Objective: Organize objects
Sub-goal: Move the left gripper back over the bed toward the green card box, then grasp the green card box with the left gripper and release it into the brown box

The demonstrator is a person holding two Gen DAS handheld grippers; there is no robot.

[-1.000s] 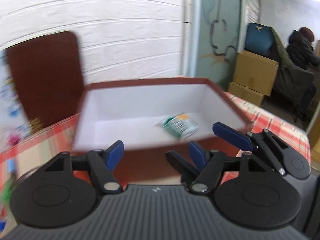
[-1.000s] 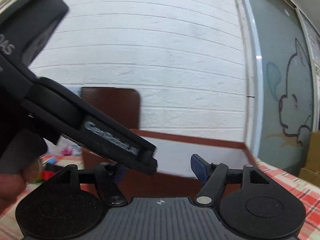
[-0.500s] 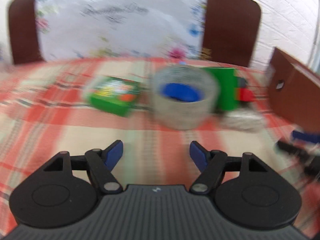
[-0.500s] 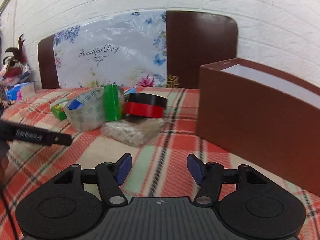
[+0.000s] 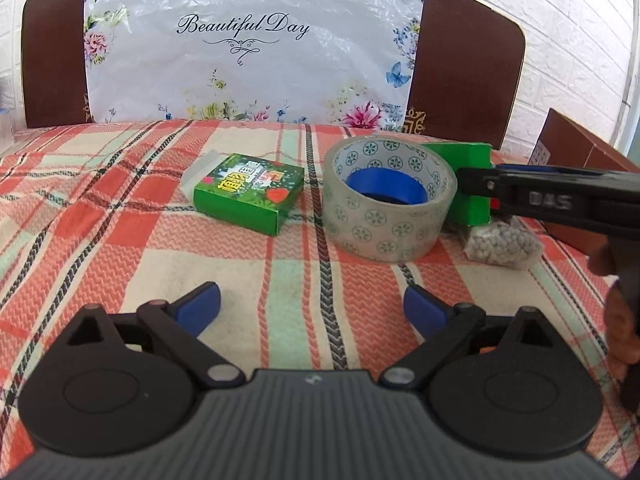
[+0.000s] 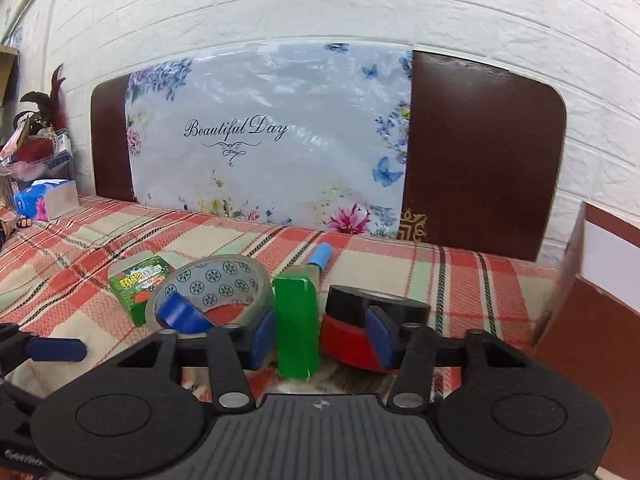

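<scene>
On the plaid tablecloth (image 5: 120, 208), nearest the onlooker, the left gripper (image 5: 312, 310) hovered with its blue pads spread wide, holding nothing and touching nothing, well short of the clutter.

Beyond it, to the right, the right gripper (image 6: 318, 336) stood about half open around an upright green box (image 6: 297, 326), a pad to either side. Whether the pads already pressed its faces could not be told; they looked just apart from it. That box seemed light, stiff cardboard with glossy sides, so a squeeze across its narrow flat faces, low down, looked the sensible hold; too high and it might tip.

Just left of it lay a clear packing-tape roll (image 5: 390, 204) with a blue roll (image 5: 386, 185) nested inside, rigid but awkwardly wide. Just right sat a black and red tape stack (image 6: 370, 326), and a soft bag of beads (image 5: 500, 242) lay nearby, likely to sag. Farther left rested a small green printed carton (image 5: 248, 196).

At the far right edge stood the brown storage box (image 6: 592, 304), apparently the destination.
</scene>
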